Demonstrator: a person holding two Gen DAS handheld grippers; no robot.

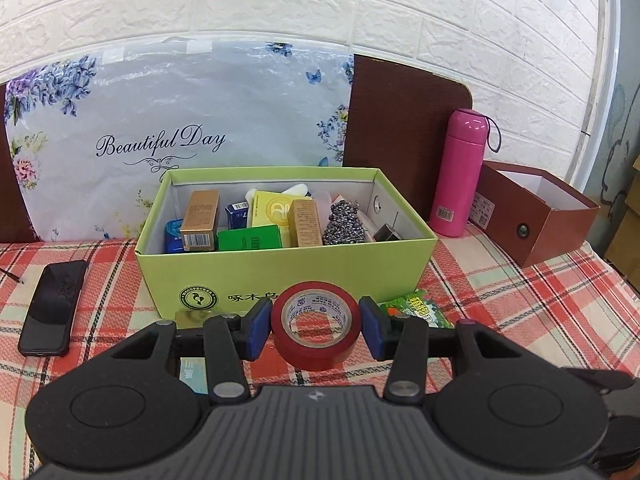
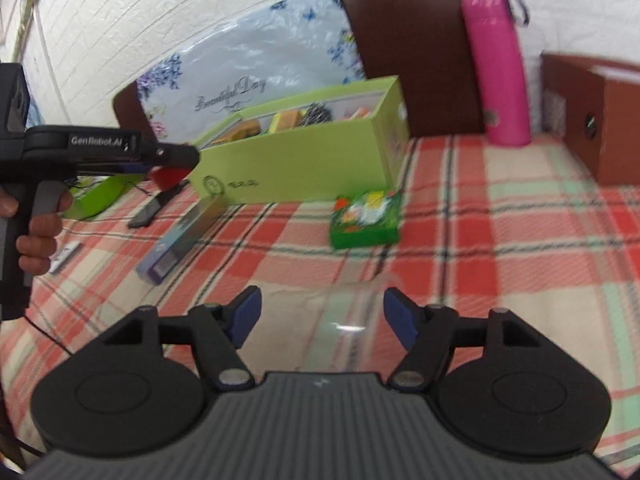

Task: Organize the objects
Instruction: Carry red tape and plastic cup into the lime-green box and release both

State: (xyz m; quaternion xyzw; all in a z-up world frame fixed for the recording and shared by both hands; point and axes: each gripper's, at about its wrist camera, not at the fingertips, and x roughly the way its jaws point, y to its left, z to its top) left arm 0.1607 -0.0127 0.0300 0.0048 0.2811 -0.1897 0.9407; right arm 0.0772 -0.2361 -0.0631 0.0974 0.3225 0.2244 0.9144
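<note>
My left gripper [image 1: 316, 328] is shut on a red tape roll [image 1: 316, 344], its blue pads pressed against both sides. It hangs just in front of the open green box [image 1: 280, 276], which holds several small cartons and a metal scrubber. In the right wrist view the left gripper [image 2: 176, 164] hovers above the bed with the red roll [image 2: 166, 176], near the green box [image 2: 300, 160]. My right gripper [image 2: 322, 316] is open low over the plaid cloth. Something faint and glossy shows between its fingers, too blurred to name. A green packet [image 2: 366, 216] lies ahead of it.
A pink bottle [image 1: 460, 172] and an open brown box [image 1: 536, 216] stand to the right of the green box. A black phone [image 1: 52, 308] lies at left. A long purple carton [image 2: 184, 236] lies by the green box. A floral bag [image 1: 180, 120] leans against the headboard.
</note>
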